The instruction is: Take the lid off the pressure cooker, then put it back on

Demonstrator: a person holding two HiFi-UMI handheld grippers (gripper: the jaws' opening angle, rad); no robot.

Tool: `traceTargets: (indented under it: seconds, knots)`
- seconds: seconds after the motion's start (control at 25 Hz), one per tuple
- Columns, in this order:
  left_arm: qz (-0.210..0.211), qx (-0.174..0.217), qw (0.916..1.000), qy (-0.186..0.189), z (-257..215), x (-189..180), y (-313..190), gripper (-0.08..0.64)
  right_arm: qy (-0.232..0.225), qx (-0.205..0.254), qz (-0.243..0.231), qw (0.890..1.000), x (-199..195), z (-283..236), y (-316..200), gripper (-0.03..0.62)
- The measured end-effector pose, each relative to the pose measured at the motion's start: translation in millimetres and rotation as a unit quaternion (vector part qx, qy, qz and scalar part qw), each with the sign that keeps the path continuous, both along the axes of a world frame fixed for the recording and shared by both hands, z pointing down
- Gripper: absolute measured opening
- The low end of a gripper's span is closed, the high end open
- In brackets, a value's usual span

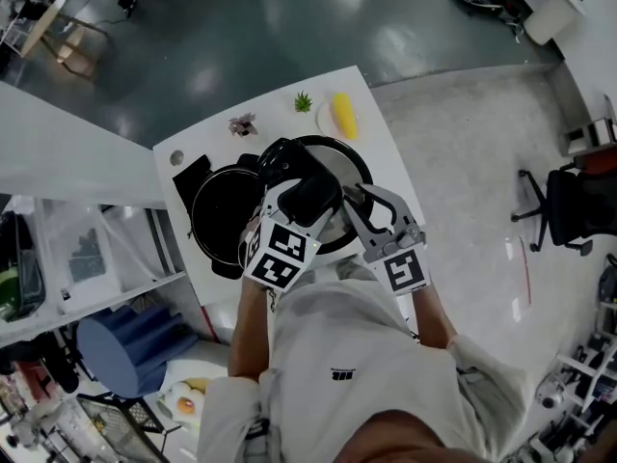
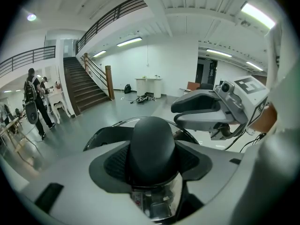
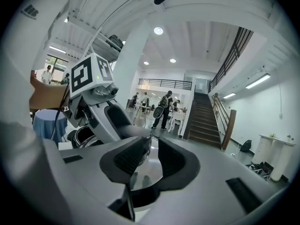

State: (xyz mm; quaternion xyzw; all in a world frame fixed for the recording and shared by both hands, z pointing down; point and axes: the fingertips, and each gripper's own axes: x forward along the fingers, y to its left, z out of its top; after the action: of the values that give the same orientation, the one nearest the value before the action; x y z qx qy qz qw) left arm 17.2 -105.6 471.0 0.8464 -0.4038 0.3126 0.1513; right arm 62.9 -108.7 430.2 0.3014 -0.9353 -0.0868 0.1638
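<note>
— What do the fingers have?

— On my left gripper [image 2: 152, 150] the fingers [image 2: 115, 161] are clenched on the black handle [image 2: 152, 132] on top of the lid [image 1: 347, 165]. On my right gripper [image 3: 153, 156] the fingers [image 3: 130, 156] are pinched on the lid's thin shiny rim. So both grippers carry the lid between them.

— And where is the lid against the pot?

— Off it. In the head view it hangs just beside the open pot [image 1: 196, 215], on that view's right. The inside of the pot looks dark, and I can't tell what is in it.

— What's around them?

— The pot stands on a white worktop [image 1: 386, 152]. At the far edge are a small green plant [image 1: 304, 101] and a yellow thing [image 1: 342, 114], well apart from the lid. Beyond is a dark glossy floor [image 1: 241, 27], and the left gripper view shows a staircase [image 2: 86, 90] in a big hall.
</note>
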Motion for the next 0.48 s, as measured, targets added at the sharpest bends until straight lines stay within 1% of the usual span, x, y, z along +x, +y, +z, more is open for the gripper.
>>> traceTargets:
  seconds: [0.2,0.48]
  knots:
    - [-0.004,-0.002,1.0,0.001,-3.1,-32.7,12.1,0.287,0.002,-0.002,-0.015,1.0,-34.6,0.5,10.6,0.101]
    - [-0.015,-0.009,0.9998,0.003,4.5,-82.8,27.4,0.287,0.008,-0.005,-0.032,0.999,-83.3,7.8,22.6,0.101]
